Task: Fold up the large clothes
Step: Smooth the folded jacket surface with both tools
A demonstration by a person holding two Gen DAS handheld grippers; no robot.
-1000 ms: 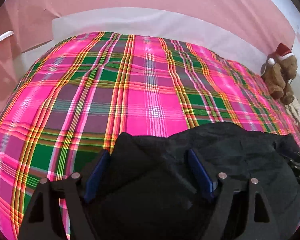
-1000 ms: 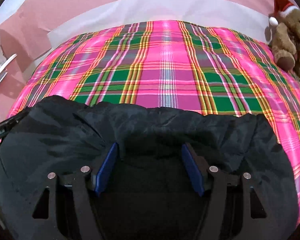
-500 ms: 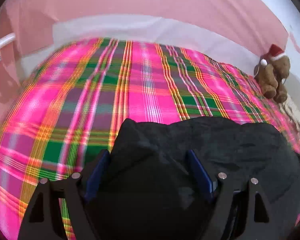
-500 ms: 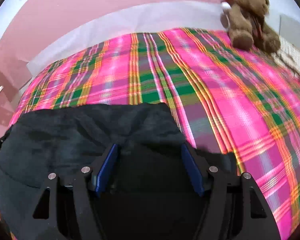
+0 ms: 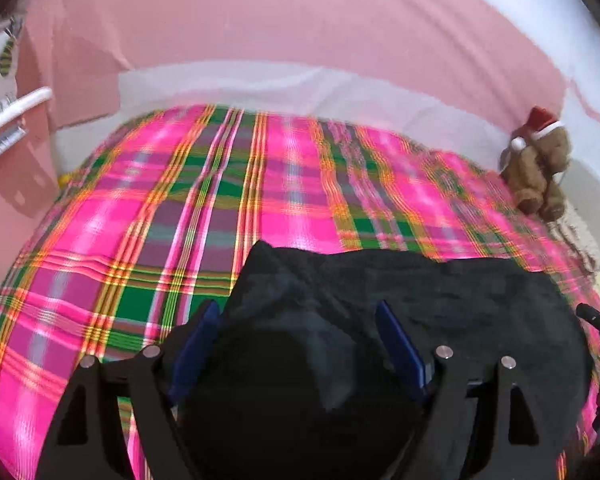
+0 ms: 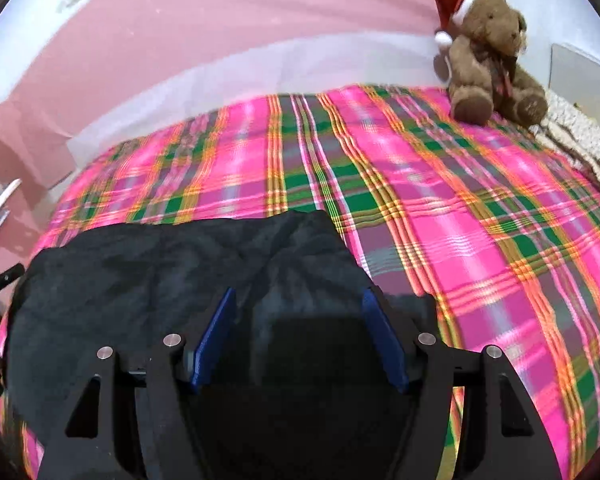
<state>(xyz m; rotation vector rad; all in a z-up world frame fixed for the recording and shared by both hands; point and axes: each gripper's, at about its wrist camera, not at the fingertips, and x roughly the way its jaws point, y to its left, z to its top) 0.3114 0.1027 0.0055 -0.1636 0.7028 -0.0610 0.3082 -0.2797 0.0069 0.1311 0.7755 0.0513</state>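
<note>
A large black garment (image 5: pixel 440 304) lies on the near part of a bed with a pink and green plaid cover (image 5: pixel 220 208). My left gripper (image 5: pixel 296 320) has its blue pads wide apart with the garment's left corner bunched between and over them. My right gripper (image 6: pixel 300 308) has its pads wide apart too, with the garment's (image 6: pixel 140 280) right corner between them. Neither pair of pads presses the cloth. The fabric hides the lower part of both jaws.
A brown teddy bear (image 6: pixel 488 52) in a red Santa hat sits at the far right of the bed, also in the left wrist view (image 5: pixel 540 168). A pink wall (image 5: pixel 300 20) and a white mattress edge run behind. A knitted cream item (image 6: pixel 580 140) lies by the bear.
Both grippers have moved back and up, and the views now show more wall. The garment's far edge has narrowed from a wide spread to a folded shape. The jaws stay wide apart.
</note>
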